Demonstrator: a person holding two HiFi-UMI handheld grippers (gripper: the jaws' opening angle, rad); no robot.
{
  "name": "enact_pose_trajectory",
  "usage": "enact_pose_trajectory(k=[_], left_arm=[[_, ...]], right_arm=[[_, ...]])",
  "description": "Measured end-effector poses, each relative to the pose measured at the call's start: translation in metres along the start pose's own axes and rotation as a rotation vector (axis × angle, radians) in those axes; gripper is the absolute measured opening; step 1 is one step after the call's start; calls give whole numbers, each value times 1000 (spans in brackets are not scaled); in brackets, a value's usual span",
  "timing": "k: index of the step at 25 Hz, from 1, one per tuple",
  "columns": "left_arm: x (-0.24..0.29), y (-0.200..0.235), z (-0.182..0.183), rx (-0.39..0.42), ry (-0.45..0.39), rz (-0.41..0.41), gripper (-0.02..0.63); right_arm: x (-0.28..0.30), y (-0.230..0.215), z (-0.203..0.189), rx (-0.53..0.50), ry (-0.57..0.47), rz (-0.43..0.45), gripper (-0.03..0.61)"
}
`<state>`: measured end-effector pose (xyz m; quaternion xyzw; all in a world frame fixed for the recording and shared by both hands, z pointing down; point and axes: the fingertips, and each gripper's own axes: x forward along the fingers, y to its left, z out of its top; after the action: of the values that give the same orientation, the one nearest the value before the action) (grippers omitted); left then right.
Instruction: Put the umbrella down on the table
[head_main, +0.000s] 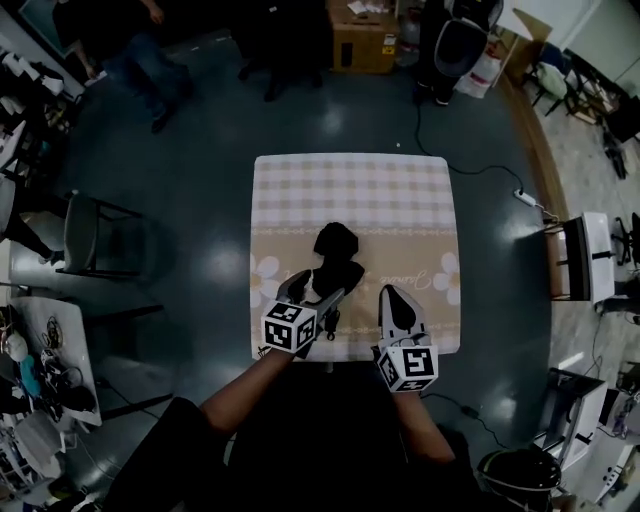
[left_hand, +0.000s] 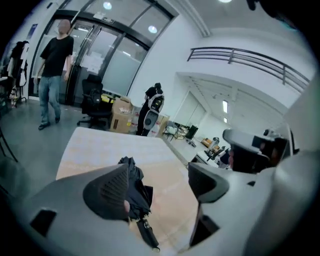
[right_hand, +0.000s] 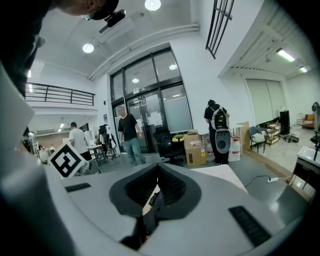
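Note:
A black folded umbrella (head_main: 337, 250) lies on the table (head_main: 350, 190), which has a checked beige cloth. In the left gripper view the umbrella (left_hand: 137, 192) rests on the cloth (left_hand: 100, 145), partly hidden behind the left jaw, its strap end pointing toward me. My left gripper (head_main: 318, 288) hovers at the umbrella's near end, open (left_hand: 160, 180), with its jaws well apart and not gripping it. My right gripper (head_main: 393, 295) is to the umbrella's right, apart from it, with its jaws shut (right_hand: 157, 187) and nothing held.
A dark chair (head_main: 95, 235) stands left of the table, and a white desk (head_main: 595, 255) is to the right. A cable and power strip (head_main: 527, 198) lie on the floor at right. Cardboard boxes (head_main: 362, 40) and people (left_hand: 52, 70) are beyond the far edge.

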<state>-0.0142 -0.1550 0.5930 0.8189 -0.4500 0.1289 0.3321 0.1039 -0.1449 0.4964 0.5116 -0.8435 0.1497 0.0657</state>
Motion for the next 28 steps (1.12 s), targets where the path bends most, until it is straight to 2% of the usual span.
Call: enact_pose_trajectory(k=[3,7,9,14,20,23,28], left_arm=[[-43,-18,23,28,-130,-44,310],[-99,-47,45,22,-276,-169,95],[-125,-57,51,37,-328,-197,38],[-174,-75,52,134,-396,-210,17],[-202,-97,33,171,-425,-203,17],[-212,-114,25,208,-440,-170,17],[-227,-150,11,282,-467,-63,17]], right_arm=[[-13,28,9,7,-29,0,17],[-33,67,18,33,-56,4,17],[-44,88,22,30,-60,4,17],[-72,128,32,4,-53,-14,17],[-96,152,20,-33,-33,-5,17],[-111,162,20,-43,-59,32,17],[-155,162,19,-70,-97,74,17]])
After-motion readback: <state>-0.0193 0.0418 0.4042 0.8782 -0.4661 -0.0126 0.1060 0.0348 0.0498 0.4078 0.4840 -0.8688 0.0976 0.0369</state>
